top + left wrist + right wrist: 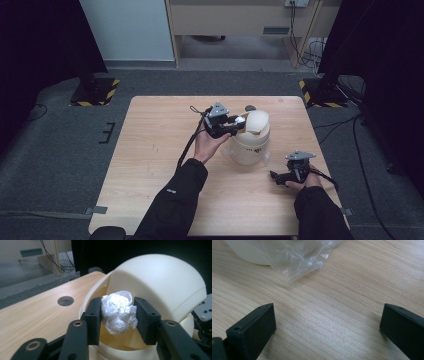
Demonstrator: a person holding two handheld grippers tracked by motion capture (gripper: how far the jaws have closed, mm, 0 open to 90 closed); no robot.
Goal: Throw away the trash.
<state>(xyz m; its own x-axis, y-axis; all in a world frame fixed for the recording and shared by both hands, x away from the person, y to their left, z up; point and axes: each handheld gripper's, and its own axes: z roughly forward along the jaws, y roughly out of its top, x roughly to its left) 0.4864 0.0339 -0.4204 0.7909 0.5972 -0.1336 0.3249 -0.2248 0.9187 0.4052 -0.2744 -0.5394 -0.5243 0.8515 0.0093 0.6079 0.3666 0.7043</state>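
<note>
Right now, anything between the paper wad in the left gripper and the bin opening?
Nothing visible. The left gripper holds the crumpled paper wad right at the open mouth of the cream domed bin; the lid flap looks swung inward, with the cavity below open. The right gripper rests open on the table, apart.

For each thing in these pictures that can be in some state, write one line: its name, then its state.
Left gripper: jaws closed on the crumpled paper, at the bin's opening.
Crumpled paper: balled up, held between the pads, not yet dropped.
Small bin: upright on the table, its domed lid tilted back, open.
Plastic liner: its edge spills out beside the bin's base.
Right gripper: jaws wide apart, nothing between them, low over the table.
</note>
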